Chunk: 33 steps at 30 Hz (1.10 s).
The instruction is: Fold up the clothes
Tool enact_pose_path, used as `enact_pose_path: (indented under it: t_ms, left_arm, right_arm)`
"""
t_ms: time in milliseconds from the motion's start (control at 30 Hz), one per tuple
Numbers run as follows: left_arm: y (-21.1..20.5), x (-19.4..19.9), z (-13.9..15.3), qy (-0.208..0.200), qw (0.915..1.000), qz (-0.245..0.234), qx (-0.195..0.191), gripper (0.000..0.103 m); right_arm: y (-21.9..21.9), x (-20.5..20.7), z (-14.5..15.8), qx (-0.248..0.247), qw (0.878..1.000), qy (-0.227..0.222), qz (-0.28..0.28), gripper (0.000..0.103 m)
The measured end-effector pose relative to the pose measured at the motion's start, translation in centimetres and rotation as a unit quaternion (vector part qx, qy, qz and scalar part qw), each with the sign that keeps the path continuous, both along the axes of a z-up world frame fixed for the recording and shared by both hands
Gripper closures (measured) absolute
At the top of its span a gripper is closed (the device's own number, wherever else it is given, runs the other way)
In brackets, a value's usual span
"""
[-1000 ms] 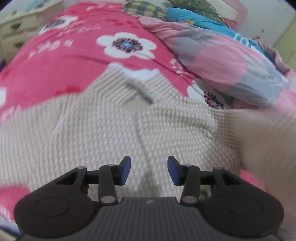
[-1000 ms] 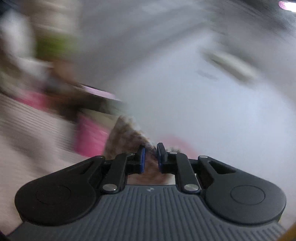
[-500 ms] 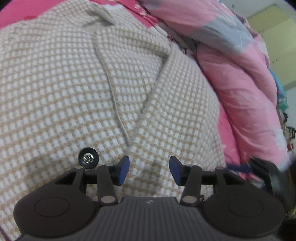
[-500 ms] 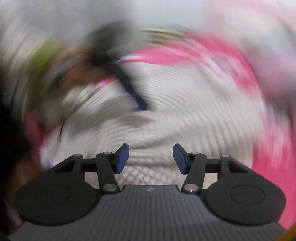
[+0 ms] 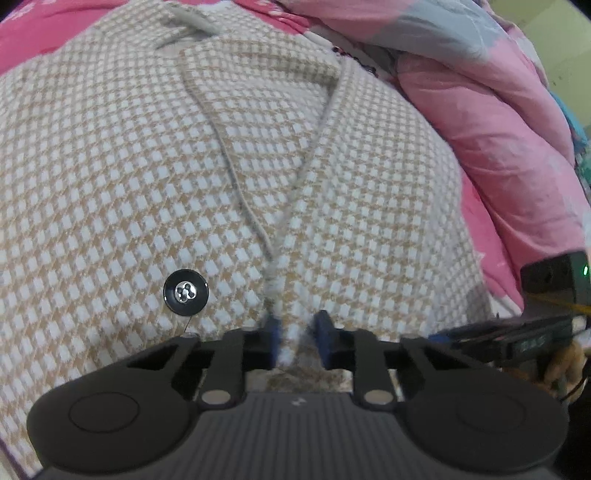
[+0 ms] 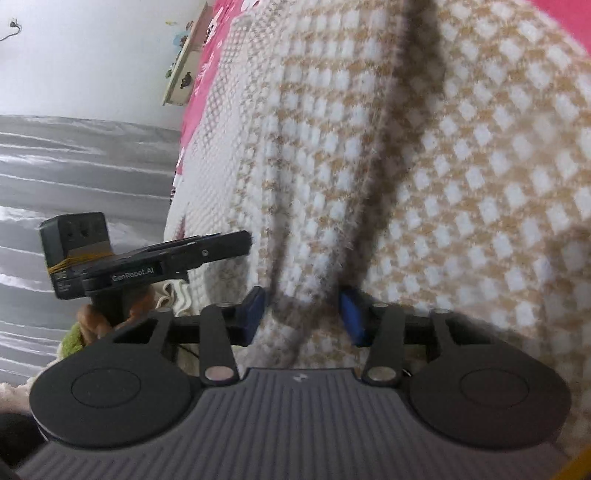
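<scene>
Cardigan point(image 5: 155, 155) lies flat on the pink bedspread point(image 5: 33, 33), filling the left wrist view ahead of the left gripper point(image 5: 297, 338); jaws narrowed onto the hem fabric at the front edge point(image 5: 273, 273), black button point(image 5: 186, 292) just left of them. Right wrist view: right gripper point(image 6: 303, 314) tilted sideways, jaws spread around a bunched fold, not clamped; the left gripper sits left of it. Likely gripping the hem; next, close right and lift together.

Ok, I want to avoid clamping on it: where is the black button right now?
In the left wrist view, the black button sits on the checked cardigan, just left of and slightly beyond the left gripper, beside the front edge seam.
</scene>
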<state>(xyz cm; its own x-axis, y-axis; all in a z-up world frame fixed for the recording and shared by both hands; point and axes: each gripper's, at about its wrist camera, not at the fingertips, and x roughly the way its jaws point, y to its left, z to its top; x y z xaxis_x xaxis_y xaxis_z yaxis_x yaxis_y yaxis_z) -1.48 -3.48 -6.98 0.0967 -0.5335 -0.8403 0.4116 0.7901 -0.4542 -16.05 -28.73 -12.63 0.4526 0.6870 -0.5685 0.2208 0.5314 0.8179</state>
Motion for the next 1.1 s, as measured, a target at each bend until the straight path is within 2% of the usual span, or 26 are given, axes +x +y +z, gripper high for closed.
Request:
enact_pose_path:
  t_ms: [33, 67, 100, 200, 300, 367, 467, 533, 667, 733, 800, 900, 967, 1033, 1067, 1100]
  left_arm:
    - [0.3, 0.2, 0.1, 0.017, 0.9997, 0.015, -0.013, 0.093]
    - [0.8, 0.4, 0.3, 0.033, 0.9986, 0.031, -0.027, 0.094]
    - [1.2, 0.5, 0.6, 0.047, 0.9968, 0.047, -0.045, 0.095]
    - [2.2, -0.1, 2.5, 0.069, 0.9885, 0.079, -0.109, 0.095]
    - [1.8, -1.6, 3.5, 0.081, 0.9838, 0.074, -0.142, 0.096]
    - [0.4, -3.0, 2.9, 0.09, 0.9851, 0.055, -0.136, 0.096]
    - [-2.4, -5.0, 1.1, 0.093, 0.9907, 0.012, -0.099, 0.097]
    - [-3.8, -5.9, 0.4, 0.102, 0.9907, -0.004, -0.09, 0.097]
    - [-5.9, -6.5, 0.0, 0.082, 0.993, -0.04, -0.075, 0.097]
    - [-7.1, -7.1, -0.7, 0.061, 0.9946, -0.065, -0.053, 0.097]
    - [-7.8, -7.5, -1.8, 0.041, 0.995, -0.088, -0.023, 0.097]
    - [-8.6, -7.6, -2.1, 0.033, 0.9935, -0.108, -0.015, 0.095]
    - [-8.6, -7.1, -1.5, 0.037, 0.9919, -0.12, -0.015, 0.09]
    - [-7.7, -6.8, -0.9, 0.035, 0.9899, -0.136, -0.014, 0.082]
    - [-7.3, -6.3, -0.3, 0.027, 0.9893, -0.143, -0.014, 0.08]
    - [-6.7, -5.5, 0.5, 0.018, 0.9895, -0.142, -0.02, 0.076]
  right_arm:
    - [0.0, 0.1, 0.0, 0.0, 1.0, 0.001, -0.005, 0.078]
    - [0.0, 0.1, 0.1, -0.002, 1.0, -0.002, -0.008, 0.092]
    - [-0.2, 0.1, 0.7, -0.005, 1.0, -0.014, -0.008, 0.097]
    - [-0.8, 0.4, 4.6, -0.032, 0.996, -0.079, 0.004, 0.098]
    - [-1.9, 0.1, 9.4, -0.064, 0.988, -0.136, 0.043, 0.098]
    - [-2.9, 0.1, 9.7, -0.091, 0.986, -0.113, 0.081, 0.098]
    - [-4.3, -0.1, 10.0, -0.131, 0.979, -0.077, 0.134, 0.098]
    - [-4.1, -0.2, 9.3, -0.153, 0.976, -0.055, 0.145, 0.098]
    - [-3.9, -1.2, 10.3, -0.191, 0.962, -0.073, 0.179, 0.098]
    - [-3.4, -0.6, 9.3, -0.216, 0.954, -0.063, 0.197, 0.098]
    - [-3.6, -0.3, 7.1, -0.236, 0.948, -0.033, 0.21, 0.098]
    - [-3.8, -0.3, 4.9, -0.247, 0.947, 0.002, 0.204, 0.095]
    - [-4.1, -0.5, 5.1, -0.246, 0.947, 0.007, 0.205, 0.094]
    - [-5.0, -0.7, 6.3, -0.252, 0.944, -0.002, 0.214, 0.088]
    - [-5.6, -0.7, 7.2, -0.258, 0.942, -0.01, 0.213, 0.08]
    - [-6.6, -0.7, 8.0, -0.254, 0.947, -0.019, 0.198, 0.07]
